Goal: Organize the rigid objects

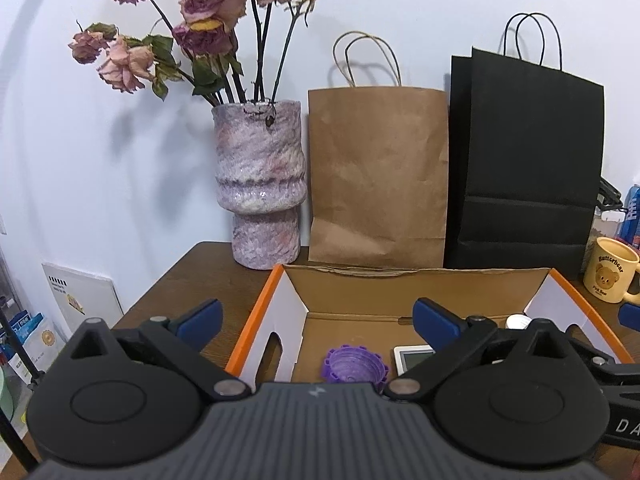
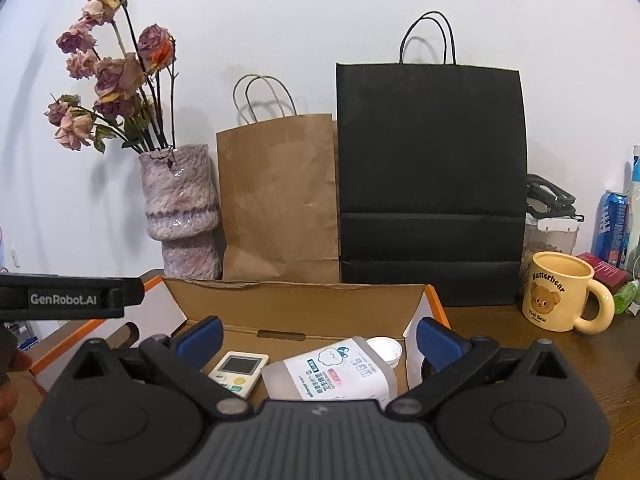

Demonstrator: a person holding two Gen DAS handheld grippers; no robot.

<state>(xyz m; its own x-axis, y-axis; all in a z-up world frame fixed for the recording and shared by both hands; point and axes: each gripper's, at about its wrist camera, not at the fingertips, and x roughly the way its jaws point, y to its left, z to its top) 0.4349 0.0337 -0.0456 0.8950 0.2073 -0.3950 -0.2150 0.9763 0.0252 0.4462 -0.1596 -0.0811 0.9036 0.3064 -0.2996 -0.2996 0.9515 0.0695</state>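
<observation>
Where handle curls, mug (image 2: 558,294) reads "Butterbear", "Pink Bear".

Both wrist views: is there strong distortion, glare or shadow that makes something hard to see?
Left wrist view: fisheye bends the wall and darkens the corners; the dried roses cast soft shadows on the wall; the purple ridged part in the cardboard box is sharp. Right wrist view: same bending; small glare on the vase; the black paper bag shows little detail.
</observation>
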